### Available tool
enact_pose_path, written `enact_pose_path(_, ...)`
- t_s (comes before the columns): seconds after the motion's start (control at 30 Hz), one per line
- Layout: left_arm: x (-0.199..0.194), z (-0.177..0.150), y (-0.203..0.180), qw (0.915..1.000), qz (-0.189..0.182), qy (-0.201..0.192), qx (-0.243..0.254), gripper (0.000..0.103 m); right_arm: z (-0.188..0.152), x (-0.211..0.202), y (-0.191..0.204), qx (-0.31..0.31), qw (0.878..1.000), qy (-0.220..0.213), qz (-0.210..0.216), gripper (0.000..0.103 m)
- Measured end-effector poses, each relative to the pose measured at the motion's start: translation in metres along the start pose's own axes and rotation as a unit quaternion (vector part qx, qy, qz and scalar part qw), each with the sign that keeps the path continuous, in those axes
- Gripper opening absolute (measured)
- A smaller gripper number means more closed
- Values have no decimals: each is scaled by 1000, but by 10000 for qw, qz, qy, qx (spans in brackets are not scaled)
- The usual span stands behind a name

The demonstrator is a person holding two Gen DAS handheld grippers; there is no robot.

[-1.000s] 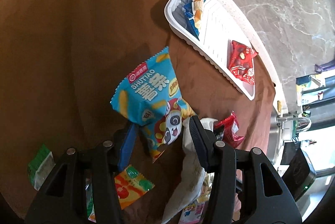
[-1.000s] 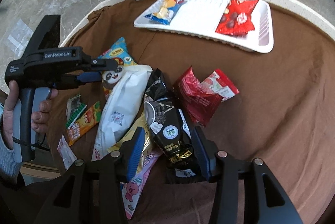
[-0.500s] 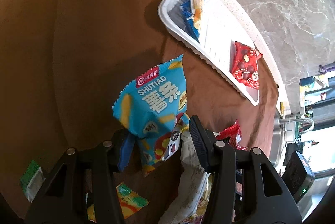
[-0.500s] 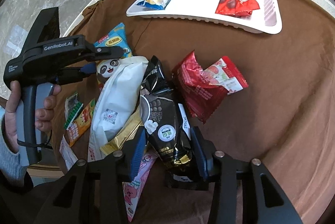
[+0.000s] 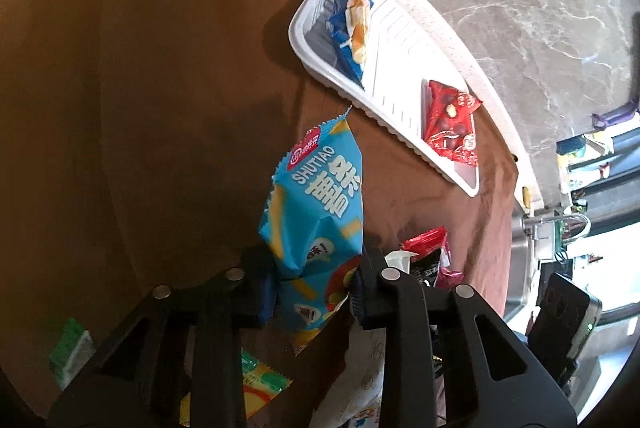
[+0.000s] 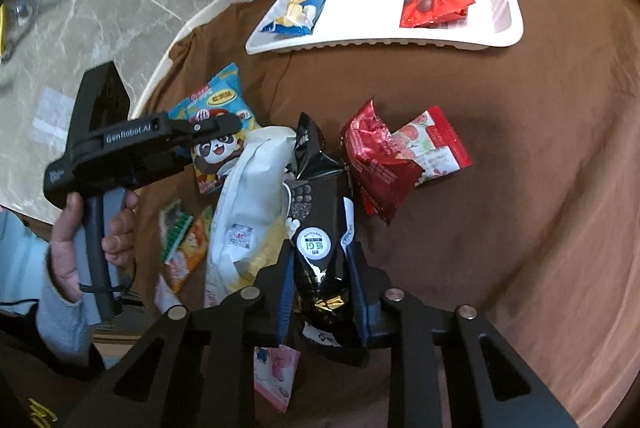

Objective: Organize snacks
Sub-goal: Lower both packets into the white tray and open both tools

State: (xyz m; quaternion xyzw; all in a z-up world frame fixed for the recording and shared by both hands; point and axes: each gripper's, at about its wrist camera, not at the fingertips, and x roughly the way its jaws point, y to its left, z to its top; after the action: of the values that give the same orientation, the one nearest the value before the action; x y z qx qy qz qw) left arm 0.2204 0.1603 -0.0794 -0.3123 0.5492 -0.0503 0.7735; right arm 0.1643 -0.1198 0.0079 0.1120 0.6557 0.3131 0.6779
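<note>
Both my tools have just been closing, the left tool (image 5: 312,292) clenched on the blue packet (image 5: 320,212), the right tool (image 6: 322,282) on the black packet (image 6: 320,228), so both can go from the mid-desk heap to the white tray (image 6: 384,42) at the far edge.

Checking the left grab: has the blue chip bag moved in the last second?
Yes. The blue chip bag has risen off the cloth, its top now nearer the white tray.

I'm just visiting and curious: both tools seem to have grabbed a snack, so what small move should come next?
Probably lift both packets clear of the pile. The left gripper, its fingers just closing, pinches the blue panda bag; the right gripper likewise squeezes the black packet. The white tray has free room.
</note>
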Motion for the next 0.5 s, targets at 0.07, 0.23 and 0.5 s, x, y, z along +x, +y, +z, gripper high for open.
enact_pose_path(0.07,-6,2,2,10000,-31,-12,-10,26,0,-5,-1,94,9999,-28,114,27)
enact_pose_path(0.23,-21,6,0,9999,-139,-95,29,26,1,-18,-5,405,9978,-107,510,27)
enact_pose_path(0.5,-42,30,-17,9981,-552,-156,231,26,29,-40,-13,881,9874,-531,1204,27)
